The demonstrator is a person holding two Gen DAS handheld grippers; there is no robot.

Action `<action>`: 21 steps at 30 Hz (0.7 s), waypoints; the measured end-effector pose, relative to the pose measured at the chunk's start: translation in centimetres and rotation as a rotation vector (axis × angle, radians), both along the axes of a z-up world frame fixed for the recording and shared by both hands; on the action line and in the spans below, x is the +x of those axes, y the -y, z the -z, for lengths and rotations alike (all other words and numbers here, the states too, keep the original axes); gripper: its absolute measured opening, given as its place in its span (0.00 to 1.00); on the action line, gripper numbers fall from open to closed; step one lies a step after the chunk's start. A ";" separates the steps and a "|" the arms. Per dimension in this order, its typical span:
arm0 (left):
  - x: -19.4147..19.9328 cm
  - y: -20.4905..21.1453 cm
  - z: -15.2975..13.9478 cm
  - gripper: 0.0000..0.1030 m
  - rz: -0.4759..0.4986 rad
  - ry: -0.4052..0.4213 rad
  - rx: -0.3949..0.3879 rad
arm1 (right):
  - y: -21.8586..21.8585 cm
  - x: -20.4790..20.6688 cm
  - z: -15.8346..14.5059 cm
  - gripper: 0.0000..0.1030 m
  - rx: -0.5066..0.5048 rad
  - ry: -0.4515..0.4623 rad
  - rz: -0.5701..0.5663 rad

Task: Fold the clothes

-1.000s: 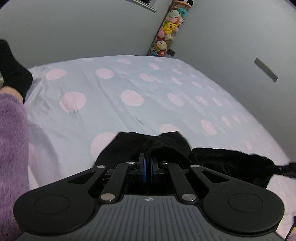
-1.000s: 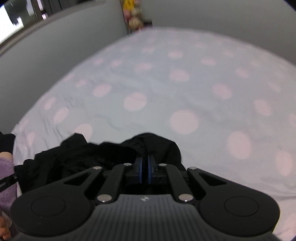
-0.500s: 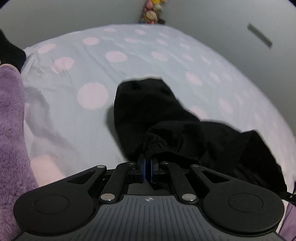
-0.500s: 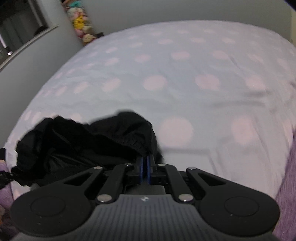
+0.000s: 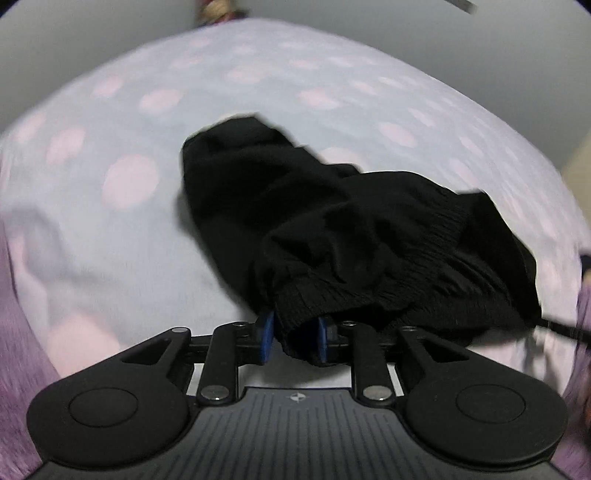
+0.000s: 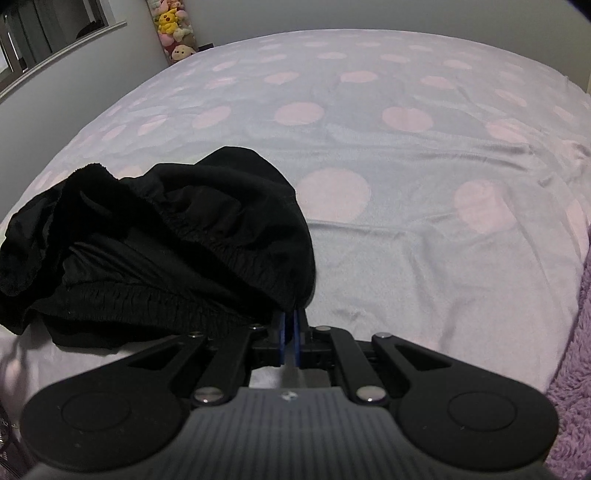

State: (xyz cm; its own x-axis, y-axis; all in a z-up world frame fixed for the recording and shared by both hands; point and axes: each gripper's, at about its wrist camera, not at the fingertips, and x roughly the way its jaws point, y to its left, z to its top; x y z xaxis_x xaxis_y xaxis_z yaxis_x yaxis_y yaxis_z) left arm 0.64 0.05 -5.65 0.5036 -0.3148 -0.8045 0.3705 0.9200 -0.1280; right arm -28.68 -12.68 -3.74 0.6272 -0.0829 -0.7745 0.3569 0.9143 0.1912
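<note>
- On the bed sheet (image 6: 388,229), pale with pink dots, a black garment (image 6: 166,240) is lying in a crumpled heap, and I am working on it with a tool in each hand.
- My left gripper (image 5: 293,338) is opening its jaws; the blue pads (image 5: 266,334) are standing a little apart with the garment's ribbed elastic edge (image 5: 369,295) hanging between them, and the cloth looks loose rather than pinched.
- My right gripper (image 6: 290,334) is squeezing its blue pads almost together on a thin fold at the garment's right edge.
- The left wrist view is showing the garment (image 5: 314,221) blurred, one dark lobe reaching up the sheet (image 5: 110,240) and the gathered waistband running off to the right.
- Only the right wrist view is giving me a sharp look: a frayed cloth edge at the heap's far left, creases in the sheet, and a stack of plush toys (image 6: 173,29) in the room's corner beside a window ledge (image 6: 62,55).
- Fuzzy purple fabric (image 6: 576,369) is edging both views; I cannot tell what it belongs to.
- No container is showing in either view.
</note>
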 end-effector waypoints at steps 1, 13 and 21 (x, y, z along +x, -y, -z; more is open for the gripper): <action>-0.4 0.6 -0.3 0.24 0.029 0.031 0.040 | 0.0 0.0 0.1 0.05 0.005 0.001 0.001; -4.7 7.3 2.7 0.25 0.379 0.308 0.625 | 0.2 -0.2 0.0 0.05 0.030 0.011 0.005; -4.9 9.6 4.2 0.15 0.477 0.446 0.717 | 0.2 -0.2 -0.1 0.05 0.032 0.014 0.003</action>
State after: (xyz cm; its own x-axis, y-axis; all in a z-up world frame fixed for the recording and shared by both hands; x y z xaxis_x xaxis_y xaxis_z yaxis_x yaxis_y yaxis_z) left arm -4.30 -9.56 -9.90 0.7557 -0.0739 -0.6508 0.6033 0.4654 0.6477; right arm -28.91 -12.92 -3.68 0.6374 -0.0602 -0.7682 0.3571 0.9065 0.2253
